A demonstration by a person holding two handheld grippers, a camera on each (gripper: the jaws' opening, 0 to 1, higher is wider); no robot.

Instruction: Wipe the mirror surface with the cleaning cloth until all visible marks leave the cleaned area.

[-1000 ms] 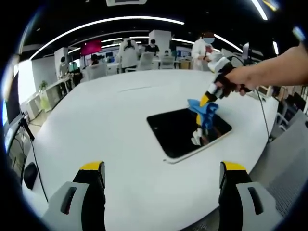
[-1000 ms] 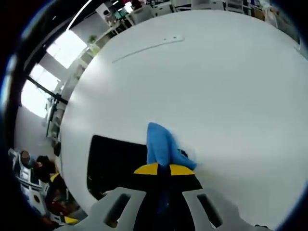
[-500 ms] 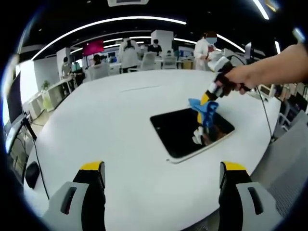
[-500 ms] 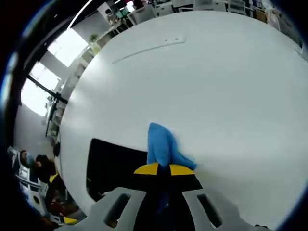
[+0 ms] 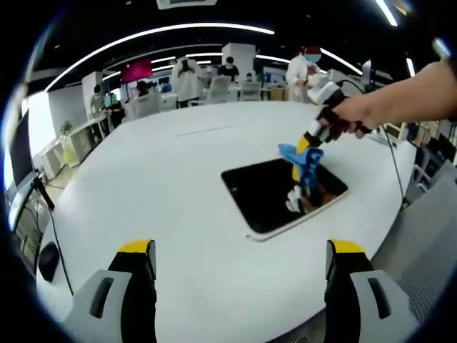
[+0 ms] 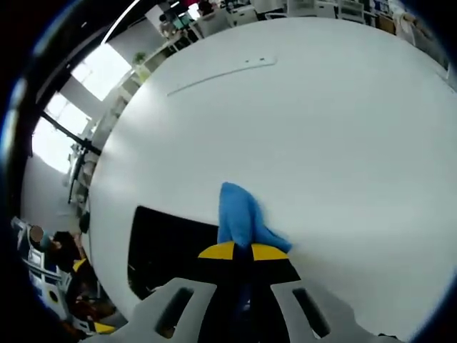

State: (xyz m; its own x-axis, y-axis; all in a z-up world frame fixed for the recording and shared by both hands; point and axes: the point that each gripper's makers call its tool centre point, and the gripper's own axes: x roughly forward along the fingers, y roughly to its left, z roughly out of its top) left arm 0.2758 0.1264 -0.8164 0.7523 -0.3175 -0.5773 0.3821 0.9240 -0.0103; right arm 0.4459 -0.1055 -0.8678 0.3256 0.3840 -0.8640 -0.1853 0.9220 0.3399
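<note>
Your right gripper (image 6: 239,251) pinches the blue cleaning cloth (image 6: 239,214) at centre frame, pressed on the mirror (image 5: 282,196) near its right edge. The cloth looks soft and limp, so keep it bunched; the mirror is likely fragile. Your left gripper (image 5: 239,261) hangs with jaws apart, empty.

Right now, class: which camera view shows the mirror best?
The left gripper view: the whole mirror lies on the white table. The right gripper view cuts it off behind the blue cloth.
</note>
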